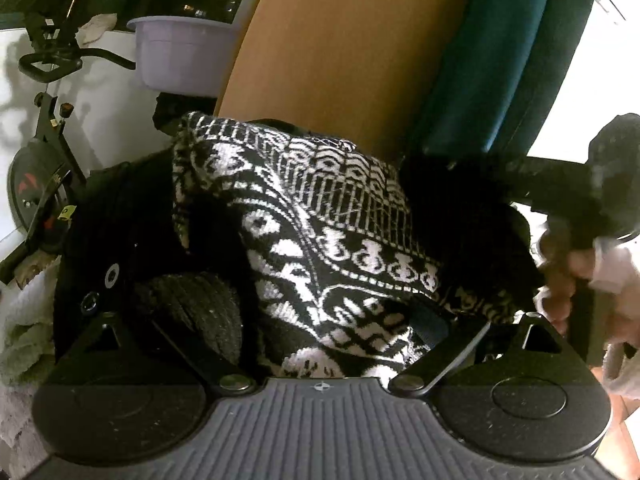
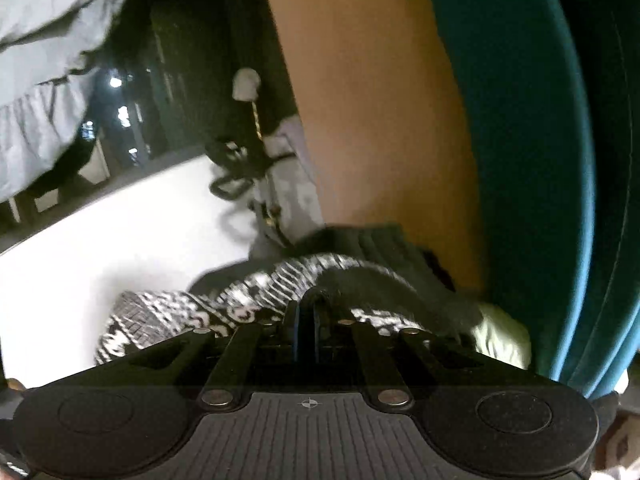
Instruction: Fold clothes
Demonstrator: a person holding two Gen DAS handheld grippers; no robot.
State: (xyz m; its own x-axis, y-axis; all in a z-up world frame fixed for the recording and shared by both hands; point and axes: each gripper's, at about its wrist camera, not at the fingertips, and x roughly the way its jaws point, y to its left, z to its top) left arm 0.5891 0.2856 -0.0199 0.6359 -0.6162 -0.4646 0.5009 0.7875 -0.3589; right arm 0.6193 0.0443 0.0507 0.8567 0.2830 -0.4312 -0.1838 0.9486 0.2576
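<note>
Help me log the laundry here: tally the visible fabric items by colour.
Black-and-white patterned knit: 1
Teal cloth: 1
Pale green towel: 1
Grey garment: 1
Total: 4

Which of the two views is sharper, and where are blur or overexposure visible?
Left wrist view: sharper, the patterned sweater shows clear knit, though the hand at right is blurred and the white surface behind is overexposed. Right wrist view: motion blur smears the sweater and background; the white surface is overexposed.
</note>
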